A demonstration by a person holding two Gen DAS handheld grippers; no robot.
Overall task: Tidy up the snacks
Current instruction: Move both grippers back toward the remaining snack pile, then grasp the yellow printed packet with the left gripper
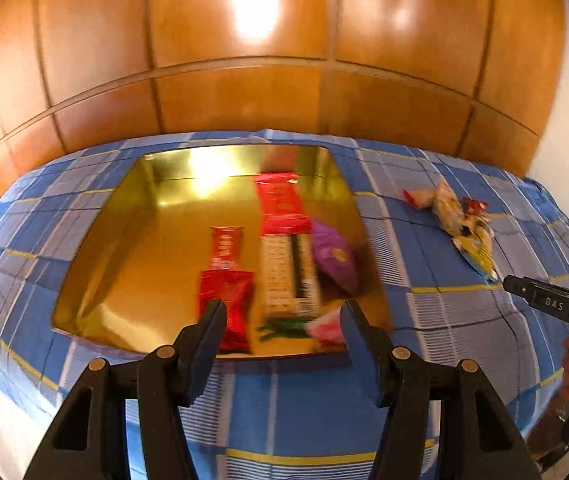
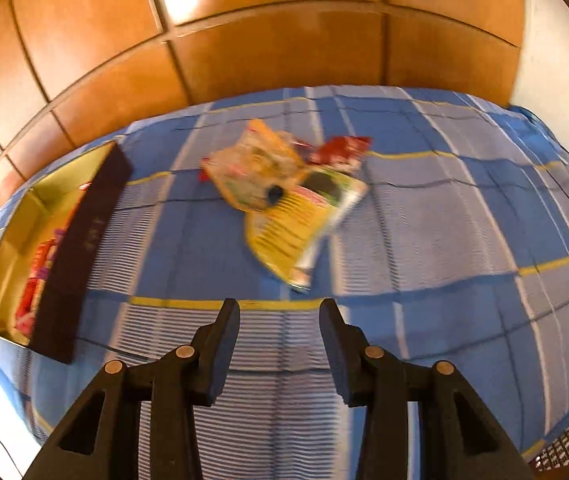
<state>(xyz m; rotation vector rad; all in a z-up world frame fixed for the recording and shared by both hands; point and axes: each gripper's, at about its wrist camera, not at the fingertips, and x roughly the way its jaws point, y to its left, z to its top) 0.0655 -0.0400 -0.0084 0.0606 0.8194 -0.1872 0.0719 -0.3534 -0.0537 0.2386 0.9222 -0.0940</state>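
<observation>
A: Starting at the left: gold box (image 1: 96, 264) on the blue checked cloth (image 1: 444, 320), several packets already inside. Red packet (image 1: 226, 280) near the front wall, long red-and-white pack (image 1: 284, 248) beside it, purple pouch (image 1: 334, 256) touching that pack's right edge.

B: And the left gripper (image 1: 282, 316)?

A: Hovering over the box's near rim, jaws apart, nothing between them.

B: Further right?

A: Loose heap on the cloth, well apart from the box: yellow packet (image 2: 288, 232) on top, small red packet (image 2: 342, 152) at the far side. Right gripper (image 2: 280, 316) just short of the yellow one, jaws parted and empty.

B: Risks?

A: Probably pinching cloth along with the foil, given how flat that packet lies. Could also drag the overlapping neighbours sideways. Slippery wrapper, so a shallow corner grip may let go on the way across.

B: At the box?

A: Dark outer wall (image 2: 80, 248) standing tall; likely to snag a low carry.
</observation>
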